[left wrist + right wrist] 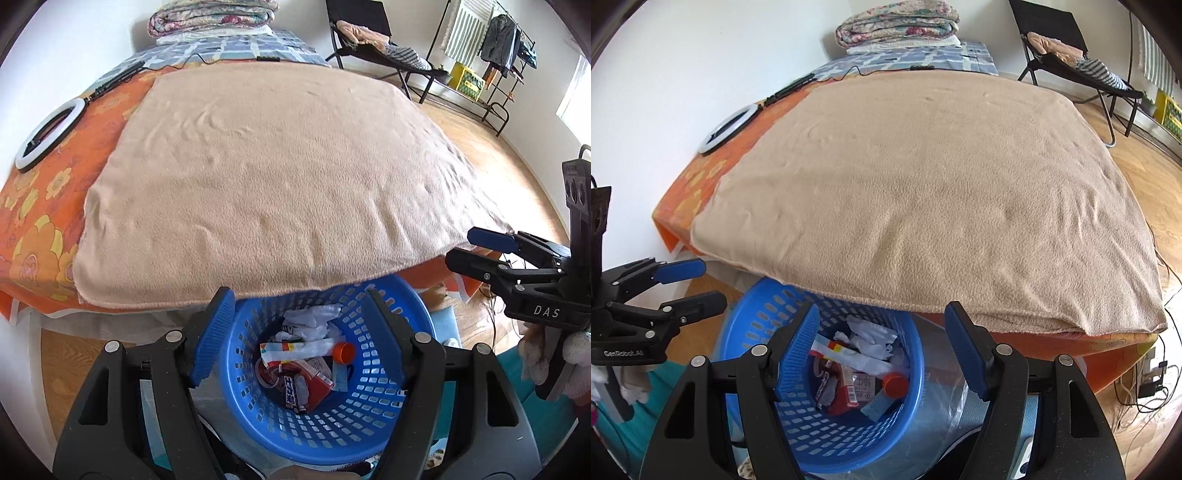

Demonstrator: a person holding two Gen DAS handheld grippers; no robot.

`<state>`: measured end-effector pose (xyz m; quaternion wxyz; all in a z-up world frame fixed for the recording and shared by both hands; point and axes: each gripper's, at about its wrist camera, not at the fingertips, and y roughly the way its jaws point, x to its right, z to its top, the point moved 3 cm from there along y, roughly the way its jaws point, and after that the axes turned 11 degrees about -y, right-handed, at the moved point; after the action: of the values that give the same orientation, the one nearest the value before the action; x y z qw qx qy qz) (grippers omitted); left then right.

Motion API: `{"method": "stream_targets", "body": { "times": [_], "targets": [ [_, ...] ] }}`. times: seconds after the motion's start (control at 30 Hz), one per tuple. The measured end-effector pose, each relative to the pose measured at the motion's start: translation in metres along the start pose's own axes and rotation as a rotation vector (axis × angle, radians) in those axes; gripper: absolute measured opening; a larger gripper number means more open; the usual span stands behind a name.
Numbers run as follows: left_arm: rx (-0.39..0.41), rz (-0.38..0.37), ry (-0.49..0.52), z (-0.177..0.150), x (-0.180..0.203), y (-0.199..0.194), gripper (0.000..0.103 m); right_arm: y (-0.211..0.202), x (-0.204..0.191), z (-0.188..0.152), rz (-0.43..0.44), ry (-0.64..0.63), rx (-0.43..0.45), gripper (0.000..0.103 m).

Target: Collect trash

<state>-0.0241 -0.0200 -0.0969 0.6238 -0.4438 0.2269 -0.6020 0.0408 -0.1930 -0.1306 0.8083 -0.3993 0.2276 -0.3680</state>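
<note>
A blue perforated basket [373, 417] [764, 321] stands on the floor at the foot of the bed. Inside lie crumpled white paper [314, 319] [871, 338], a red carton [304, 384] [846, 397], a tube with an orange cap [343, 350] [895, 382] and other wrappers. My left gripper [299, 339] hangs open above the basket, nothing between its blue pads. My right gripper [882, 350] is likewise open and empty over the basket. Each gripper shows in the other's view, the right gripper [476, 247] at the right edge and the left gripper [701, 280] at the left edge.
A bed with a tan blanket [266, 177] [934, 192] over an orange flowered sheet [40, 225] fills the middle. A ring light [48, 136] [729, 127] lies on it. Folded quilts [212, 16], a black folding chair [373, 44] and a clothes rack [491, 48] stand behind. Cables [1145, 387] lie on the wooden floor.
</note>
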Motion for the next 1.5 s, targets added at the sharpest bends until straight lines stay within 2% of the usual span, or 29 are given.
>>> {"method": "stream_targets", "body": {
  "times": [0.3,0.4,0.5,0.57,0.67,0.93,1.23,1.33,1.5],
  "targets": [
    [0.168,-0.006,0.007,0.053,0.013,-0.049,0.074,-0.032,0.005,0.041,0.002,-0.005,0.107,0.070],
    [0.218,0.004,0.032,0.069,0.020,-0.061,0.081,-0.040,0.005,0.057,0.007,-0.024,0.140,0.071],
    [0.266,0.005,0.048,0.084,0.025,-0.072,0.082,-0.047,0.005,0.073,0.018,-0.035,0.182,0.078],
    [0.282,0.002,0.050,0.093,0.027,-0.077,0.085,-0.053,0.006,0.082,0.019,-0.039,0.216,0.079],
    [0.296,-0.006,0.043,0.103,0.029,-0.079,0.089,-0.057,0.007,0.095,0.014,-0.047,0.248,0.079],
    [0.263,-0.035,-0.007,0.114,0.022,-0.063,0.089,-0.051,0.016,0.116,0.005,-0.040,0.289,0.080],
    [0.272,-0.002,-0.011,0.113,0.021,-0.051,0.089,-0.028,0.018,0.119,0.026,-0.037,0.241,0.080],
    [0.274,0.003,-0.026,0.114,0.017,-0.049,0.097,-0.027,0.021,0.118,0.026,-0.016,0.234,0.080],
    [0.279,0.008,-0.056,0.113,0.013,-0.049,0.098,-0.028,0.024,0.118,0.036,0.011,0.239,0.080]
  ]
}}
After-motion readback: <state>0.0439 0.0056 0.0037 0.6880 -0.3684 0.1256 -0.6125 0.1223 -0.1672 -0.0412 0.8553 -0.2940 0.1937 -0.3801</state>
